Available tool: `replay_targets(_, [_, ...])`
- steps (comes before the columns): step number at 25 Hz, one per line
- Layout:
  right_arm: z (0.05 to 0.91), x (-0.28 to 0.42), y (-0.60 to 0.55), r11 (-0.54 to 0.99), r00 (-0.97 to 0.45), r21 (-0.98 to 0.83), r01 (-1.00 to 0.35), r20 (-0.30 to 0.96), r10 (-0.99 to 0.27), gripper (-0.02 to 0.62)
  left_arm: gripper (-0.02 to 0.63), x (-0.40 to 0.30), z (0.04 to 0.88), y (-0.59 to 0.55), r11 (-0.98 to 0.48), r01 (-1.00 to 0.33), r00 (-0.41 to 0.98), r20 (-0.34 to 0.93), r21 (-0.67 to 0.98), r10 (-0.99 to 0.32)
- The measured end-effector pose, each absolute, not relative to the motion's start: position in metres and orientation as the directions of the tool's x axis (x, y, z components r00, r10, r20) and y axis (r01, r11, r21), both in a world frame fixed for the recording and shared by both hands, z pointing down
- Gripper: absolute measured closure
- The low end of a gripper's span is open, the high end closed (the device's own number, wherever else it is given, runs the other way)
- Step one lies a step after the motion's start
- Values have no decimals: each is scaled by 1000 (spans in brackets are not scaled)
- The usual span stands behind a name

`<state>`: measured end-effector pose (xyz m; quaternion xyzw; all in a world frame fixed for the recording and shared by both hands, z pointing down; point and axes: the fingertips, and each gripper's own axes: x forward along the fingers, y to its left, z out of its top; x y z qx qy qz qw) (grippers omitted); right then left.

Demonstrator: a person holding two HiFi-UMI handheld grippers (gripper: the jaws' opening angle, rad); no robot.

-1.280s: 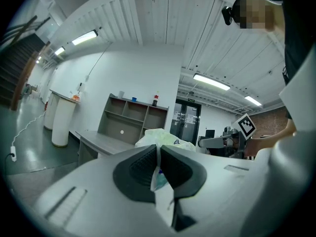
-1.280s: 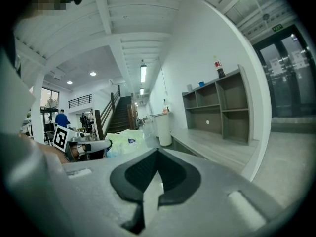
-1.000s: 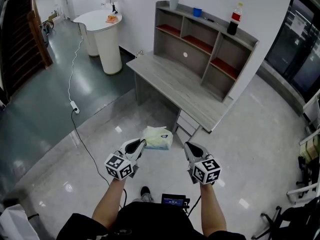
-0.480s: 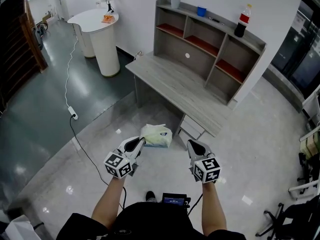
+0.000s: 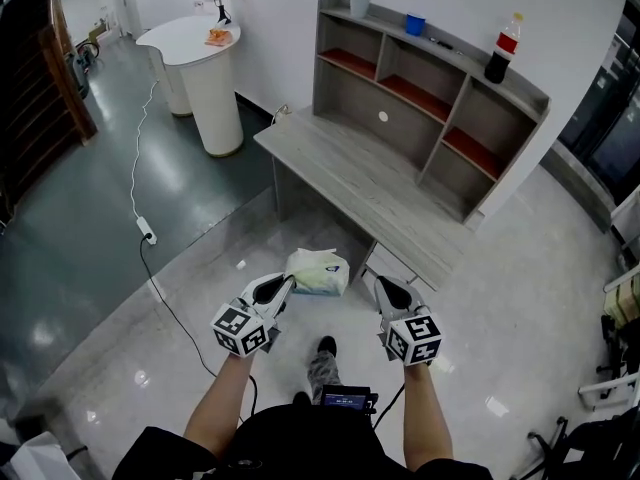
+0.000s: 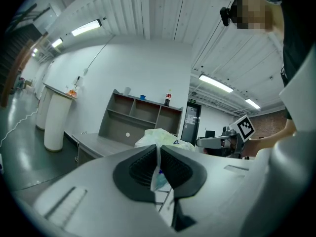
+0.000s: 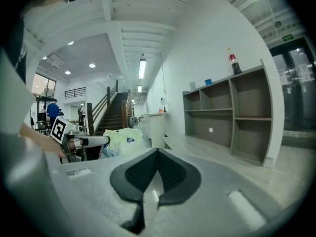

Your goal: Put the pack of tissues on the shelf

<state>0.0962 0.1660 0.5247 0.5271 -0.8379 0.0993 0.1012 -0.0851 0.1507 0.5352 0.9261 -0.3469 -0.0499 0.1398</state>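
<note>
My left gripper (image 5: 284, 288) has its jaws pressed together on a thin flap of wrapper belonging to the pale yellow-green soft plastic pack of tissues (image 5: 318, 271). In the left gripper view the film runs up between my black ribbed pads (image 6: 140, 167). The bulk of the pack (image 6: 163, 136) bulges just beyond and above the tips, carried clear of the glossy pale tiled floor (image 5: 520, 298).

My right gripper (image 5: 376, 286) has its jaws closed on each other with nothing between them; its own view shows the two dark pads meeting in a single seam. The pack sits off to the left of these jaws, near but not touching them, and shows there as a crumpled light bundle (image 7: 121, 139).

Ahead of both pairs of jaws stands the grey wooden desk (image 5: 350, 178). At its far edge is the grey open shelf unit with reddish compartment floors (image 5: 430, 88), well apart from the pack. On the shelf's top board stand a dark cola bottle with a red cap (image 5: 500, 53), a small blue cup (image 5: 415, 25) and a pale grey cup (image 5: 360, 1).

Far to the left of my left jaws rises a white curved counter (image 5: 200, 58), and a white cable (image 5: 140, 188) trails across the dark floor beside it.
</note>
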Motion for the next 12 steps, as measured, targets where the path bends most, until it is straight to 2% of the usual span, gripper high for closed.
replay_targets(12, [528,113,44,487,-491,-93,-869,292,-821,592,586,-59,528,28,-703,-658,733,15,270,-680])
